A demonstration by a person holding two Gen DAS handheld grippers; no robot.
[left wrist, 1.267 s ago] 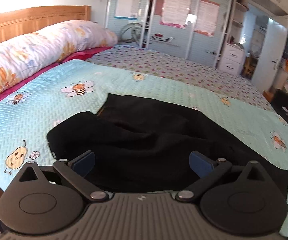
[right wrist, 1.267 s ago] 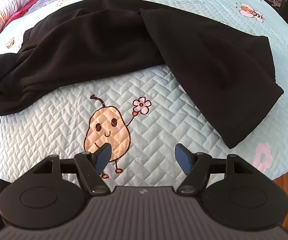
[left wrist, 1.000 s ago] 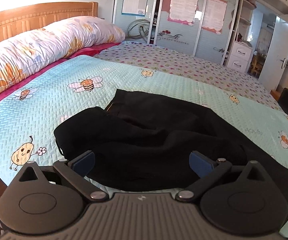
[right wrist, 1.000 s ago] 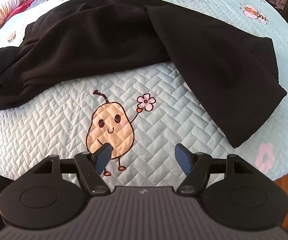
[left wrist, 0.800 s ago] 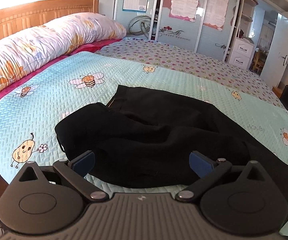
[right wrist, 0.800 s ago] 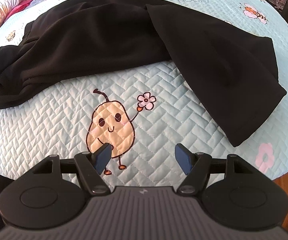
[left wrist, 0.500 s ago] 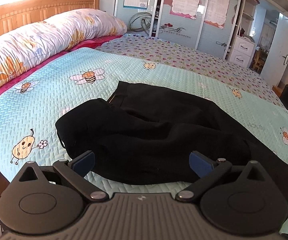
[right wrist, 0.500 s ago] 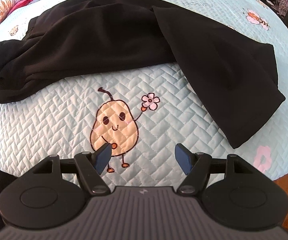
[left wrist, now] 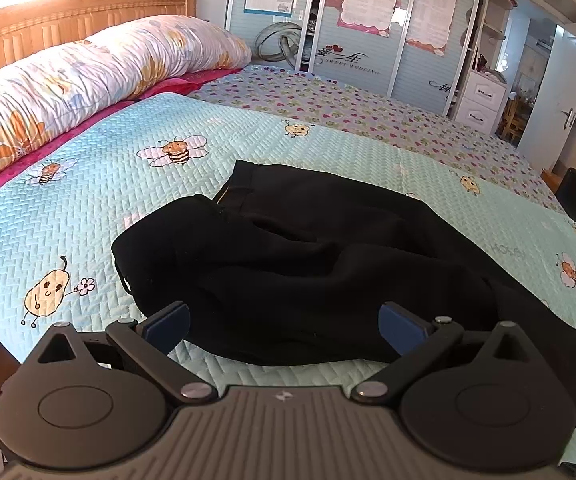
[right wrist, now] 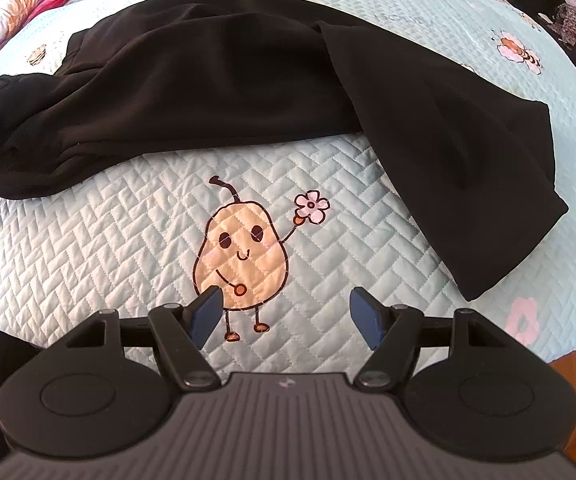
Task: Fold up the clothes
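Black trousers (left wrist: 307, 264) lie rumpled across the centre of the left wrist view on the mint quilted bedspread (left wrist: 108, 184), waistband toward the upper middle of the frame, one leg running off to the lower right. In the right wrist view the same garment fills the upper half, with one leg (right wrist: 467, 168) angling down to the right edge and ending at a hem. Left gripper (left wrist: 284, 326): jaws spread wide, blue pads clear of cloth, hovering at the near edge of the bunched fabric, holding nothing. Right gripper (right wrist: 286, 314): jaws likewise spread, nothing between them, poised over the pear print (right wrist: 242, 252) on bare bedspread, well short of the trouser leg. Change over the last second or so: the left view has pulled back and risen slightly, so more bedspread shows below the garment; the right view has drifted so the pear print sits more central. The cloth itself lies in the same creases throughout. Judgement: no neat fold is visible, as the legs are splayed and the seat is bunched, so the garment is not in a finished state. The grippers appear to be positioning, with neither committed to a grasp point.
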